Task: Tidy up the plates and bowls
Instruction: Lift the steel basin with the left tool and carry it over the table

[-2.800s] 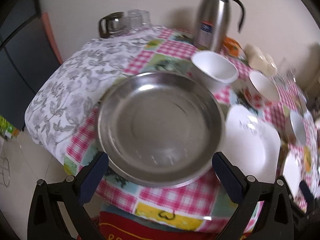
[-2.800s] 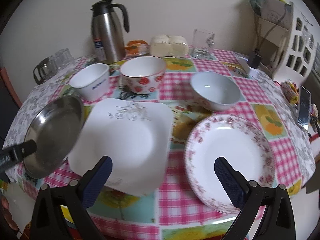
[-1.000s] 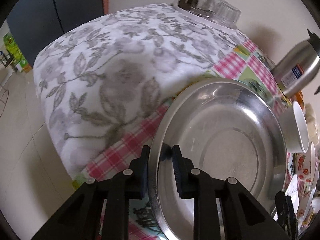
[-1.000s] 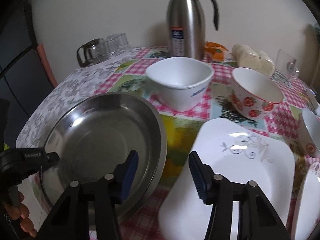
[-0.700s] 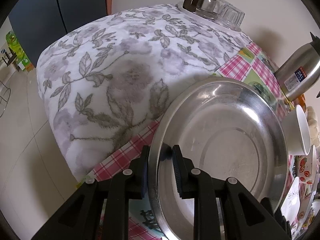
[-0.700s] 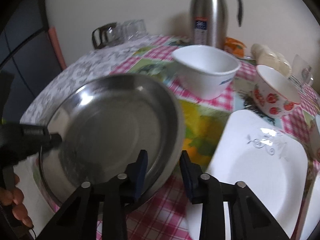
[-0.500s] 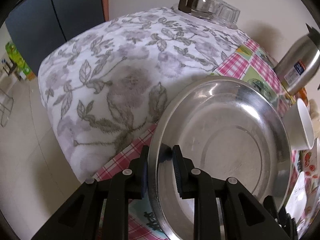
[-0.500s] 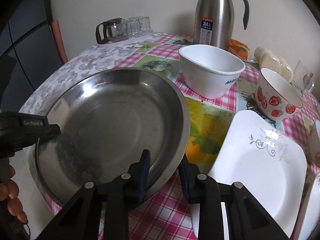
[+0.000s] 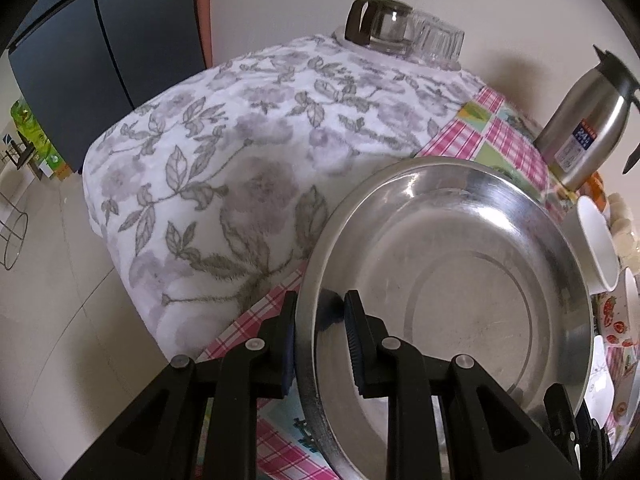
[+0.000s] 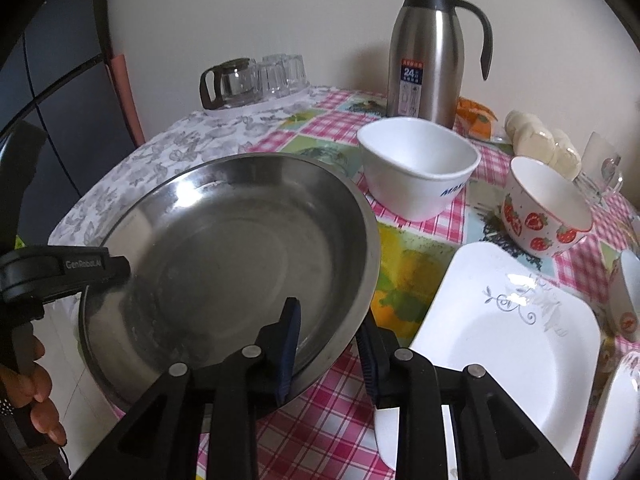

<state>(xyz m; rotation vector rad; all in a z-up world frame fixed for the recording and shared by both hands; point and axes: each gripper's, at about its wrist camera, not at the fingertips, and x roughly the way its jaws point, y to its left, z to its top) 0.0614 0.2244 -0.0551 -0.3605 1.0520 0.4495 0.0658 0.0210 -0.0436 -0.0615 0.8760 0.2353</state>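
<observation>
Steel plate: polished metal, mirror-bright at the rim, faintly scuffed and smeared in the well. Thermos jug: brushed steel body, glossy black plastic lid and handle. White bowl, strawberry bowl and square plate: glazed ceramic, smooth and shiny. Checked table cover: glossy, wipe-clean look. Floral cloth: soft, matt, slightly fuzzy fabric. Glassware at far left: clear glass. Gripper fingers: matt black plastic, ribbed blue pads
</observation>
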